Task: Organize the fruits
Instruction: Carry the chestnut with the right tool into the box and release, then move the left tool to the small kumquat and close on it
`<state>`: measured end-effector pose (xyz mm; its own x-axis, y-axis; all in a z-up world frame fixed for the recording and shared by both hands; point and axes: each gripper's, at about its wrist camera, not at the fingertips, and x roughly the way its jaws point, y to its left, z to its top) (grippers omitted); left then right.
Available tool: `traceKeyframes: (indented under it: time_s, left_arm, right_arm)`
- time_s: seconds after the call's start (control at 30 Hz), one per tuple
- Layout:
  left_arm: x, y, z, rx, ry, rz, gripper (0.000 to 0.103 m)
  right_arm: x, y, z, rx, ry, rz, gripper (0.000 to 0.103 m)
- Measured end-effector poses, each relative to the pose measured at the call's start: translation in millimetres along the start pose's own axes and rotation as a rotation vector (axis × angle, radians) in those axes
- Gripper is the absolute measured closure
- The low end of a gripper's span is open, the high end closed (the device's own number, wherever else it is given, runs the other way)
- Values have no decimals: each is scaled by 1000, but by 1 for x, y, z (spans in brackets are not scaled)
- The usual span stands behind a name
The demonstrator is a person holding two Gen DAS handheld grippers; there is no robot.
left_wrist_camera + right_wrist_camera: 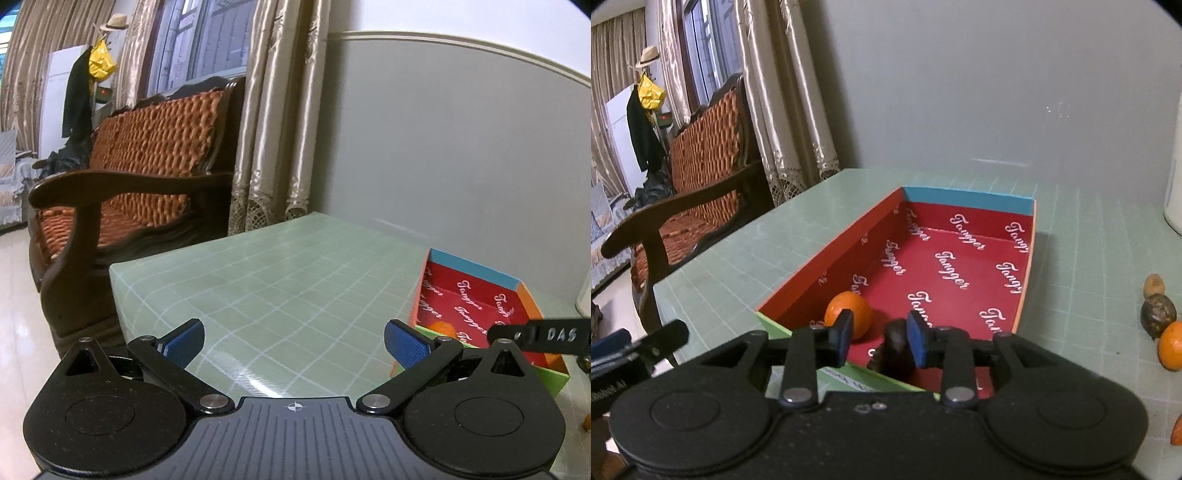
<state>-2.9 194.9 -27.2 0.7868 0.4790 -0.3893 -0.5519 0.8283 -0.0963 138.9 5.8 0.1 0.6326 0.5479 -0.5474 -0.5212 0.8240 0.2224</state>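
Note:
A box with a red printed inside (960, 258) lies on the green grid table (738, 258). In it sit an orange (849, 308) near the left wall and a dark fruit (892, 349) at the near end. My right gripper (881, 338) hovers over that near end, jaws slightly apart. The dark fruit lies between them against the right pad, while the left pad stands clear of it. My left gripper (295, 345) is open wide and holds nothing, above the table left of the box (476, 295). The orange (443, 326) shows there too.
On the table right of the box lie a small tan fruit (1154, 284), a dark brownish fruit (1158, 314), an orange (1172, 345) and an orange piece (1177, 430). A white container (1174, 184) stands at the far right. A wooden sofa (147, 155) sits left of the table.

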Motion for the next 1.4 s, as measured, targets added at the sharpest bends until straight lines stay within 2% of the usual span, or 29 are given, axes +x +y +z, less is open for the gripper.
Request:
traceKeyframes:
  time_s: [0.1,0.17,0.23,0.33,0.37,0.43,0.53,0.7,0.77,0.83,1.03,1.23,1.4]
  left_arm:
    - [-1,-8,-1,18,-6,-9,0]
    - [-4,-14,-2,30,-12,-17,0]
    - [-8,-22,-3,45,-23,-36,0]
    - [-13,-38,-5,84,-46,-80,0]
    - [-15,-45,-6,101,-51,-96,0]
    - [-19,-60,-9,141,-61,-130,0]
    - [-27,-82,-12,190,-77,-194,0]
    - [-45,-123,-23,284,-107,-309,0]
    - [-52,-141,-29,326,-114,-359,0]
    - [-57,-157,-35,361,-106,-403,0]
    - [-69,-194,-50,420,-72,-494,0]
    - [-75,-222,-65,472,-46,-535,0]
    - [-72,-231,-68,467,-2,-549,0]
  right_arm:
    - [-12,-6,2,8,-42,-10,62]
    - [-24,-14,2,11,-76,-30,46]
    - [-37,-24,1,26,-109,-52,37]
    - [-61,-48,-4,49,-171,-109,35]
    - [-70,-58,-6,63,-194,-135,30]
    - [-90,-79,-12,93,-243,-205,22]
    - [-112,-108,-24,111,-301,-333,19]
    - [-133,-154,-47,143,-331,-559,12]
    - [-140,-166,-57,161,-343,-638,1]
    - [-147,-178,-65,190,-358,-720,0]
    - [-166,-203,-80,245,-355,-851,0]
    - [-182,-221,-93,286,-342,-858,0]
    - [-187,-230,-97,305,-345,-877,0]
